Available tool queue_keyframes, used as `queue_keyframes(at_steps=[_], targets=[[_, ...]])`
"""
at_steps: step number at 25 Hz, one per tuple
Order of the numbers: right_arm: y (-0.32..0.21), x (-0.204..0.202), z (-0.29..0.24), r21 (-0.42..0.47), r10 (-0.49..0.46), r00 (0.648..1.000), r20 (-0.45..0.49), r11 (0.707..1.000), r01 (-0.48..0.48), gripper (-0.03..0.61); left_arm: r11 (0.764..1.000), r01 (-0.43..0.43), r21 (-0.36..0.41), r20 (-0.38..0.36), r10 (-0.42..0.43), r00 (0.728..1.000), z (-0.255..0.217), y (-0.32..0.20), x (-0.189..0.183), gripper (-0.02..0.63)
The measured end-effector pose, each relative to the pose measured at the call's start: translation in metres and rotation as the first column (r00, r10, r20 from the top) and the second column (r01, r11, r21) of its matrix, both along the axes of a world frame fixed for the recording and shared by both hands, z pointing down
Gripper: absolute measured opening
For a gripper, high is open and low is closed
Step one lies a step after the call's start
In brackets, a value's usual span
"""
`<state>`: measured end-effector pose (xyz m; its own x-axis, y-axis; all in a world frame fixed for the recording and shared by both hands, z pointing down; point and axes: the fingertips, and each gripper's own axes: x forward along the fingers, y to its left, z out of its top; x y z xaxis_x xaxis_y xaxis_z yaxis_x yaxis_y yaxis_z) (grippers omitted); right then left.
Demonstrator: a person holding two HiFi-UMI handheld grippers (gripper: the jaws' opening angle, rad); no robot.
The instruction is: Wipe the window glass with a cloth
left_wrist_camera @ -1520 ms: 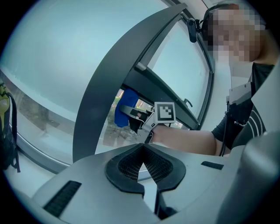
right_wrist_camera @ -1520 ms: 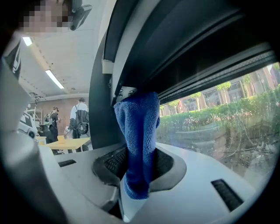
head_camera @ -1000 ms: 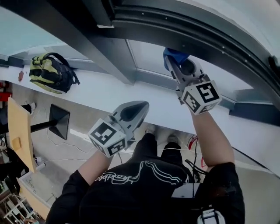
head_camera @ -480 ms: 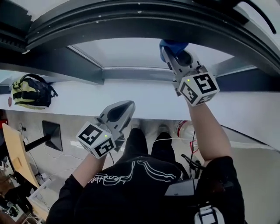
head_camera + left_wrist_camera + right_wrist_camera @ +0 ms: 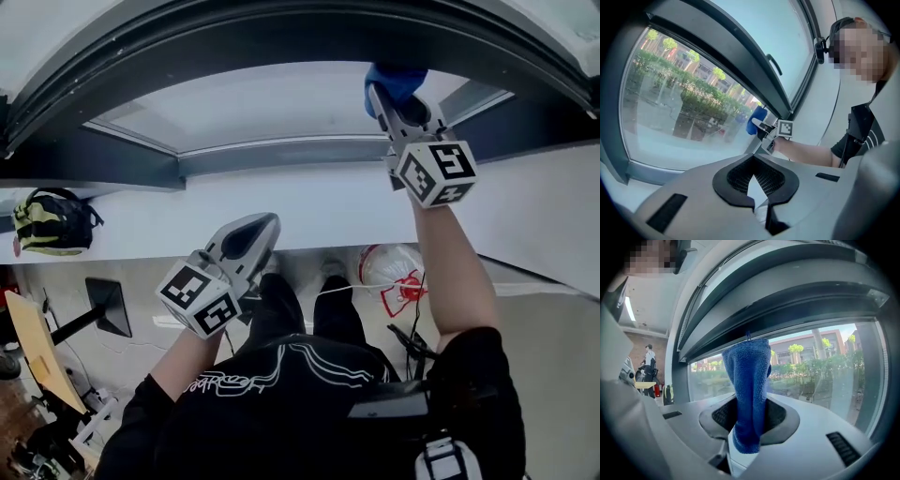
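Head view: My right claw (image 5: 392, 91) is raised to the top edge of the glass (image 5: 262, 103), clamped on the blue cloth (image 5: 395, 76). The cloth sits just under the dark upper frame (image 5: 281, 42). My left claw (image 5: 265, 228) hangs low over the white sill (image 5: 309, 206), well apart from the glass. A backpack (image 5: 52, 222) lies on the sill far to the left, clear of the work.

Left claw view: The jaws stand together with nothing between them. Across the pane, the right claw (image 5: 761, 129) presses the cloth (image 5: 756, 122) against the glass near the frame. Keep the left claw idle and off the pane.

Right claw view: The jaws are closed on the cloth (image 5: 749, 394), which stands up out of them as a folded strip with its free end toward the frame (image 5: 787, 310). The glass (image 5: 820, 366) extends to the right.

Procedure, as I judge it:
1. Keep the clamp firm; a slack grip would probably let the strip slide out under friction
2. Tilt the claw so the cloth's flat face, not the jaw tips, meets the pane
3. Stroke along the top edge, then work downward in overlapping passes
4. Hold pressure even and stop short of the frame, so that no hard part strikes it
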<state>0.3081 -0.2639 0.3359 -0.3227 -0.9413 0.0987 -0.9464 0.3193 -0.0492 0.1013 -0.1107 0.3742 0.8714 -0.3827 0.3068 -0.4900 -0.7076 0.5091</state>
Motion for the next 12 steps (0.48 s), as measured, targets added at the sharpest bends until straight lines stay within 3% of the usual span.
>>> queue_keyframes(at_steps=[7,12], targets=[[0.019,0.086,0.001,0.003,0.118,0.993,-0.002,0.993,-0.118,0.094,1.000,-0.026,0.016,0.009,0.026,1.000,-0.005,0.015,0.046,0.005],[0.030,0.152,0.008,-0.006,0.245,0.969,0.021,0.969,-0.245,0.094,0.998,-0.054,0.013,0.013,0.054,0.998,-0.002,0.030,0.074,0.005]])
